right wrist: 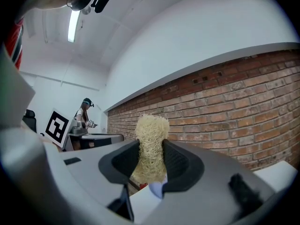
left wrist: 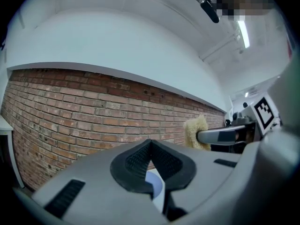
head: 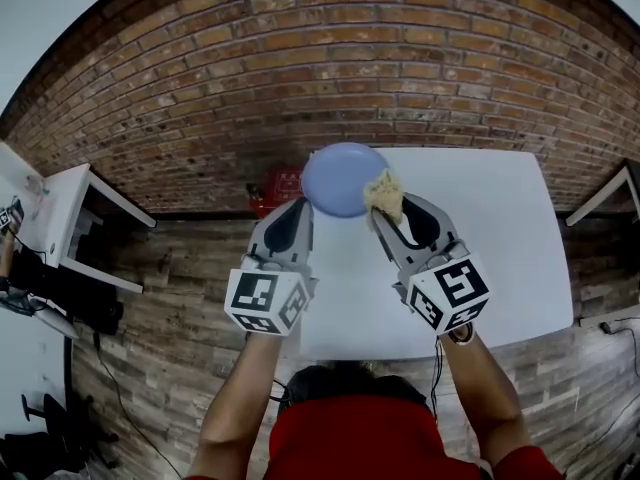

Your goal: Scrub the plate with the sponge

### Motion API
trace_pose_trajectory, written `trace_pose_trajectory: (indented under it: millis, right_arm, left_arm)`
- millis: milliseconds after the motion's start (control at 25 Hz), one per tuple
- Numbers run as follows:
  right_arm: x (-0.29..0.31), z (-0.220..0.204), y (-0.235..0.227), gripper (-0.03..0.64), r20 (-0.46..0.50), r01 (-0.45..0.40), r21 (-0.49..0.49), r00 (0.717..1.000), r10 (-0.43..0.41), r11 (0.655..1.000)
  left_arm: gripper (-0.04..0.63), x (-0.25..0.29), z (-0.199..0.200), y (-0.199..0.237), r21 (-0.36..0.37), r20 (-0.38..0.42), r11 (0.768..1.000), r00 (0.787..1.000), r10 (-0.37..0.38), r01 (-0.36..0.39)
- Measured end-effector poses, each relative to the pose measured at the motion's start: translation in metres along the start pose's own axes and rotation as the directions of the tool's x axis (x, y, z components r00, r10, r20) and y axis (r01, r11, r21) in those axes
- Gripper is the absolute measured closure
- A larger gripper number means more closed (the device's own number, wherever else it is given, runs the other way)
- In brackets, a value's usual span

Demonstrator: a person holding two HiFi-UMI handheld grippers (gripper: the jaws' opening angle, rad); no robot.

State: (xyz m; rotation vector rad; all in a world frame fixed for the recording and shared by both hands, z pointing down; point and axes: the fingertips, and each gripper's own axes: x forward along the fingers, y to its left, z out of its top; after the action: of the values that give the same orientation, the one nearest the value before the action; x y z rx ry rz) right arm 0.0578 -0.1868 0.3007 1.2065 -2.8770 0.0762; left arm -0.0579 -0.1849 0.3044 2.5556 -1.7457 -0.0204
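The left gripper (head: 302, 206) clamps the plate (head: 340, 178) by its rim to steady it, so the right gripper (head: 386, 216), pinching the sponge (head: 383, 190) at its tips, can scrub.

Lab: brick wall (head: 300, 68), white tables (head: 480, 248)

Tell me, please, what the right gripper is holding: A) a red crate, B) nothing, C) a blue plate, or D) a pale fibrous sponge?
D: the right gripper has its jaws closed on the sponge, while the left gripper holds the plate.
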Motion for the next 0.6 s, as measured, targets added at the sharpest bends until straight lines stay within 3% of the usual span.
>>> trace_pose_trajectory:
  millis: [600]
  right_arm:
    - [0.097, -0.015, -0.036, 0.463, -0.072, 0.056, -0.021, 0.996, -0.058, 0.998]
  left_arm:
    - [0.581, 0.087, -0.032, 0.068, 0.049, -0.077, 0.997, 0.996, -0.052, 0.056]
